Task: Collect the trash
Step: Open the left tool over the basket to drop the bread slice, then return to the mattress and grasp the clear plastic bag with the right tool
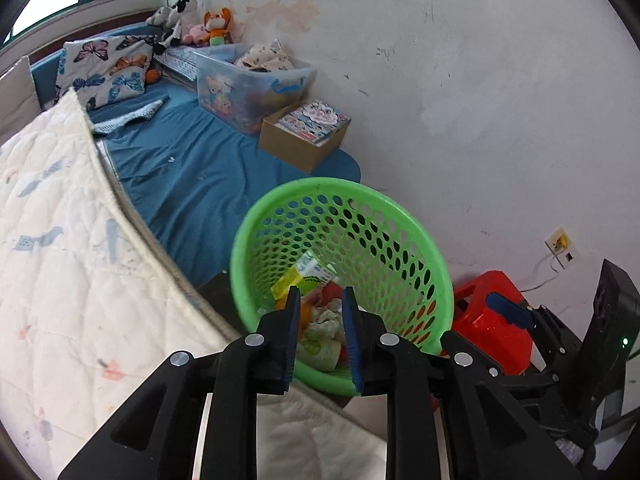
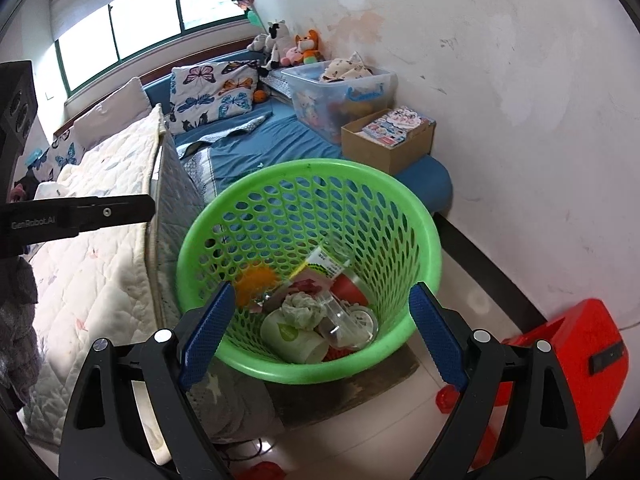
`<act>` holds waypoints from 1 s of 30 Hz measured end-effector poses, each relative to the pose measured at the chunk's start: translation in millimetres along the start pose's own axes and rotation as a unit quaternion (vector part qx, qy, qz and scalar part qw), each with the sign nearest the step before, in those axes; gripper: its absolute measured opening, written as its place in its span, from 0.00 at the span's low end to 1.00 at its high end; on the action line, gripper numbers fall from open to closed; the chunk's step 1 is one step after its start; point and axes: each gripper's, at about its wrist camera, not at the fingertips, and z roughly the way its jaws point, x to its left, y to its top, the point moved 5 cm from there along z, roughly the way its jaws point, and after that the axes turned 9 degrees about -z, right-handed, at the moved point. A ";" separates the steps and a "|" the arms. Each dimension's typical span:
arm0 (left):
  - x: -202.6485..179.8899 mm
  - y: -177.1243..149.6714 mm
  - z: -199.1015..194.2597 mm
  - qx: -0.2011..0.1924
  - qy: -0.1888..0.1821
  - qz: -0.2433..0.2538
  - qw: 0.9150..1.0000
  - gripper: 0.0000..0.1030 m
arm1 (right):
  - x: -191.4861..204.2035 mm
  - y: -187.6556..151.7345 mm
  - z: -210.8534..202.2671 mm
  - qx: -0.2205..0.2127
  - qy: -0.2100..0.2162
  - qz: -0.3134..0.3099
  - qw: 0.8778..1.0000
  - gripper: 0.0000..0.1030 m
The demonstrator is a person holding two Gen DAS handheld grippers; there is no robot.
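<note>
Below, left gripper (image 1: 320, 292) — jaws apart — trash basket (image 1: 416, 240).

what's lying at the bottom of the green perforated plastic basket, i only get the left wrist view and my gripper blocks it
Observer: A crumpled tissue wad lies in the middle of the green basket.
Operator: anything hard in there
Observer: Yes, a clear plastic bottle lies on its side, right of the wad.
Operator: is the right gripper holding something
Observer: No. The right gripper is wide open and empty, its pads on either side of the basket's near rim in its own view.
Operator: and the floor near the basket
Observer: A small red piece lies on the tiles beside the red plastic stool.
</note>
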 end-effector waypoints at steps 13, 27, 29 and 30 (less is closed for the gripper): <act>83.3 -14.6 -86.1 -0.024 0.055 -0.034 0.998 0.51 | 57.7 28.0 -6.3 -0.019 0.046 -0.044 0.998 0.85; 221.2 -38.0 -209.9 -0.136 0.180 -0.100 0.969 0.67 | 139.1 67.0 1.0 -0.044 0.116 -0.102 0.987 0.87; 239.2 -39.4 -222.8 -0.148 0.189 -0.121 0.963 0.67 | 157.8 75.2 3.0 -0.045 0.133 -0.117 0.983 0.88; 249.8 -39.4 -229.4 -0.152 0.194 -0.131 0.960 0.67 | 166.9 78.3 3.6 -0.045 0.141 -0.124 0.981 0.88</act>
